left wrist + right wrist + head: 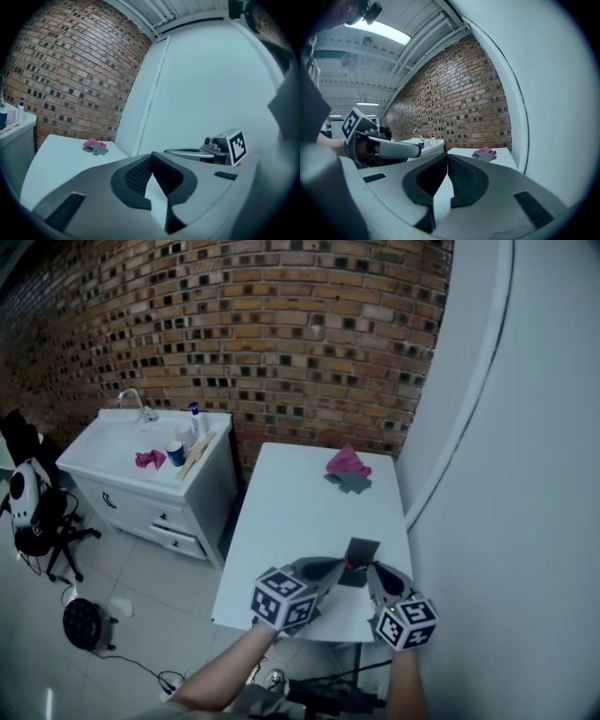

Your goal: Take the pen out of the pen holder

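A dark, boxy pen holder [362, 555] stands near the front of the white table [300, 521]. A small red bit [347, 562] shows at its left edge; I cannot tell whether it is the pen. My left gripper [341, 564] reaches in from the left, its tips close by the holder. The right gripper [373, 569] comes in just in front of the holder, on its right. In the left gripper view its own jaws [151, 155] meet at the tips with nothing between them. The right gripper's jaws [446, 155] are likewise shut and empty.
A pink and grey cloth [348, 471] lies at the table's far end. A white sink cabinet [141, 460] with bottles stands to the left, with an office chair [37, 517] beyond it. A white wall [506, 474] runs along the table's right side, and brick is behind.
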A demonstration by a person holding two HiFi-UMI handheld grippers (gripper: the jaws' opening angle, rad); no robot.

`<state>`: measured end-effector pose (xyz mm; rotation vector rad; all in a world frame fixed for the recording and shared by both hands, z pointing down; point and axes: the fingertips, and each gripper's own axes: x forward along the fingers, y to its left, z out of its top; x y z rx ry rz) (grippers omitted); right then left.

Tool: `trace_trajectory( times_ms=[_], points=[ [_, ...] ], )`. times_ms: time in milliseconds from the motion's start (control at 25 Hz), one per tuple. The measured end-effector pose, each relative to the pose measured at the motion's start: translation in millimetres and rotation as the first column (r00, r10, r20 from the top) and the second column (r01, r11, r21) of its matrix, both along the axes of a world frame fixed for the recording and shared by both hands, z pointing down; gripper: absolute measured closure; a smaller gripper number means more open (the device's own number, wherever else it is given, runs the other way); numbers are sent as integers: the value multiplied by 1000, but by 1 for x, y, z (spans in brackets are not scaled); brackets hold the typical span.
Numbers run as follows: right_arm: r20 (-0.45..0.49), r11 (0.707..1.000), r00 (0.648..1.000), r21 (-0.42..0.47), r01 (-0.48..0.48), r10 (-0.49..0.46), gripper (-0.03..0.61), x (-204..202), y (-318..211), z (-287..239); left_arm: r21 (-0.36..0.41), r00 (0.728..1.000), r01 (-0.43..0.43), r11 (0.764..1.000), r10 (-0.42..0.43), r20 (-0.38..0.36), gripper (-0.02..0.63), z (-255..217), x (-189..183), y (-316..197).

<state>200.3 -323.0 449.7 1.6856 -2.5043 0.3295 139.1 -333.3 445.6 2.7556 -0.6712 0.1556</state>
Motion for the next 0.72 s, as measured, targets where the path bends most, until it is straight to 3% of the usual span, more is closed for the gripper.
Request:
trace_trajectory(
  times_ms=[120,280,720],
  points=[
    [-26,998,1000,-55,-10,8,574,1,-15,25,-6,1000,17,1000,-17,11,611,11,-4,-6],
    [-90,990,996,-142,4,-17,451,-3,-37,62,-19,999,35,999,-34,21,611,22,-6,-12],
    [-208,963,975,-270,20,-79,430,-17,-75,129,-81,996,82,993,-80,29,611,46,-22,-24]
  ],
)
